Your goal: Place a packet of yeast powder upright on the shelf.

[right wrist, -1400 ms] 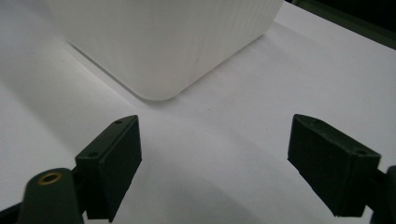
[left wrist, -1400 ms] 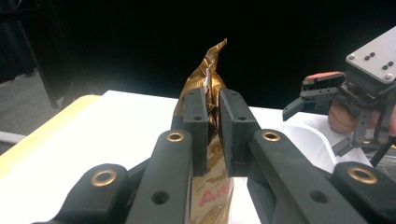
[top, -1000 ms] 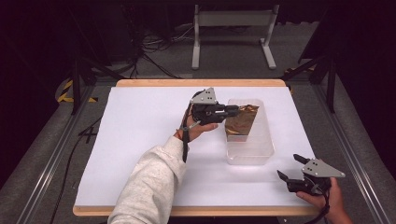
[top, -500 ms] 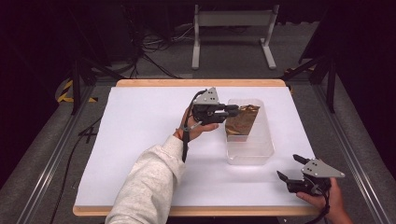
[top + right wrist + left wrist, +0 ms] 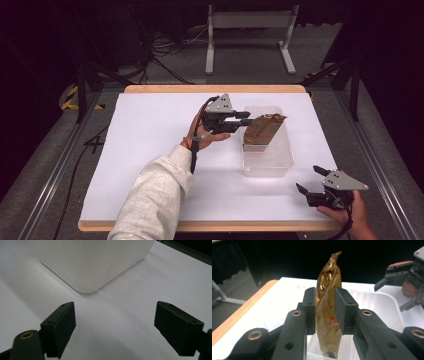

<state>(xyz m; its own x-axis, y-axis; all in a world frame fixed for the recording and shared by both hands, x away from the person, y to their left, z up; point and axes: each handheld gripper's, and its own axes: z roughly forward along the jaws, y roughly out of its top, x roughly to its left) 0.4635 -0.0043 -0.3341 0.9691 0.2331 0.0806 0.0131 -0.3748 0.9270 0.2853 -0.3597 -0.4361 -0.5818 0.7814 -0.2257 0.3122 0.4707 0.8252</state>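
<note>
We saw a clear plastic box [image 5: 267, 155] on the white table [image 5: 150, 130]. A gold bag [image 5: 262, 129] stood up inside it, near its far end. The left gripper [image 5: 325, 311] had the bag between its jaws, which had just been opening, with a small gap on one side. The right gripper [image 5: 312, 182] sat near the box with its jaws wide apart, holding nothing.
</note>
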